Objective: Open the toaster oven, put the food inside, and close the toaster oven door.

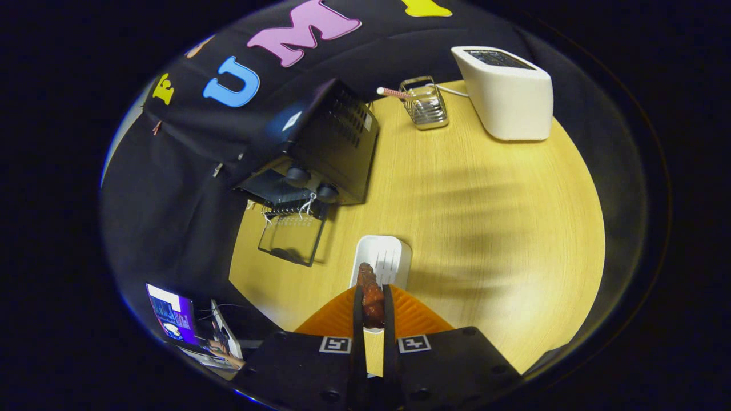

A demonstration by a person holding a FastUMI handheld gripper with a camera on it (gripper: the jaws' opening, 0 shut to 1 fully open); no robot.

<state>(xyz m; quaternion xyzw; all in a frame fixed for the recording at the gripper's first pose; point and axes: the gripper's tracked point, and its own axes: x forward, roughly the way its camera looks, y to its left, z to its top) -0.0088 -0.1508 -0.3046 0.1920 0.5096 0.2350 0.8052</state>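
Gripper view: the tool point(372, 311) is seen pinching a reddish-brown piece of food point(371, 294), probably a sausage or a strip of grilled meat, with both fingers pressed against its sides. The food's long axis is laid along the fingers, its far end pointing forward over a white ridged tray point(381, 260) that rests on the wooden desk point(485, 217) just ahead of the fingers. Whether the food is lifted clear of the tray cannot be told.

The black toaster oven point(322, 148) is found well beyond the tray, ahead and to the left of the tool, near the booth's black cloth wall. Its glass door point(291, 240) is already swung down and lies open toward the desk, with the wire rack point(288, 210) visible at the mouth. The opening step is judged done; the carry into the oven is not yet made. For that, the tool would have to be swung leftward and forward so that the food's long axis is aimed into the mouth above the lowered door.

A white toaster point(505, 94) and a wire holder point(424, 105) stand well apart at the far side of the desk
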